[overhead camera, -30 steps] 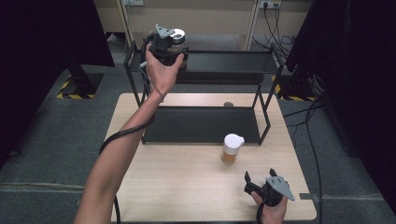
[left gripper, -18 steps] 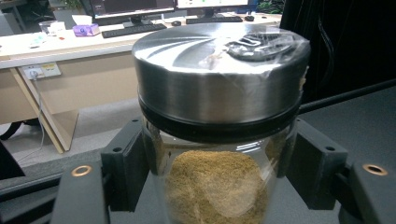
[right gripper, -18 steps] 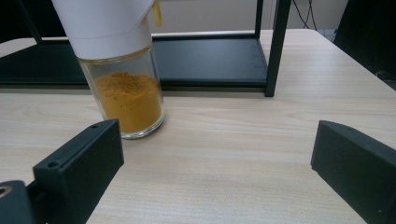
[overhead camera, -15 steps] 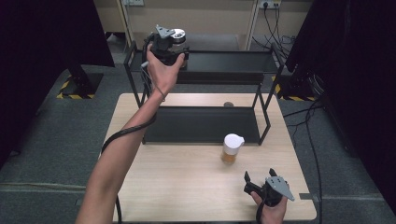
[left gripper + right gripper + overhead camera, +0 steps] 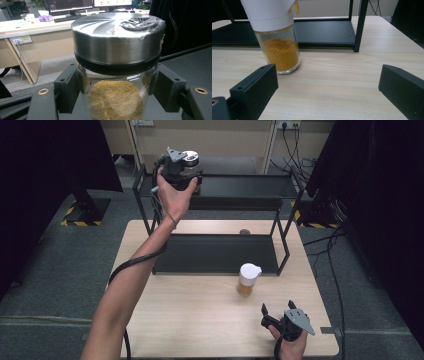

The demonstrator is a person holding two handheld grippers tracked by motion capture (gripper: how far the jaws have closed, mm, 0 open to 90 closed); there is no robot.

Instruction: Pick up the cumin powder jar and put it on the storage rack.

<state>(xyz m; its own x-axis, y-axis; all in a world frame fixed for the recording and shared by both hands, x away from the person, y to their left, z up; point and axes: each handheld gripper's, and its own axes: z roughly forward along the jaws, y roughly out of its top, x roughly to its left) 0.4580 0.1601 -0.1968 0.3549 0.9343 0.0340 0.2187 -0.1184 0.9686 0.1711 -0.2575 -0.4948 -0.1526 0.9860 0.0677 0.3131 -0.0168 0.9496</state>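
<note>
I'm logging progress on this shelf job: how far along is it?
Nothing sits on the rack shelves yet. In hand: the left gripper is shut on the steel-lidded jar of brown powder, held at the top shelf's left end. Left: setting it down, and probably the white-capped jar of orange powder on the table, with the right gripper open near it.

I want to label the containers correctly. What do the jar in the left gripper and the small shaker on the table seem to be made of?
The jar looks like clear glass, since brown powder shows through it. Its lid seems brushed metal with fine lines and a dull shine, above a black ring, perhaps rubber. The shaker has a clear, likely glass body with orange powder and a matte white, probably plastic cap.
</note>
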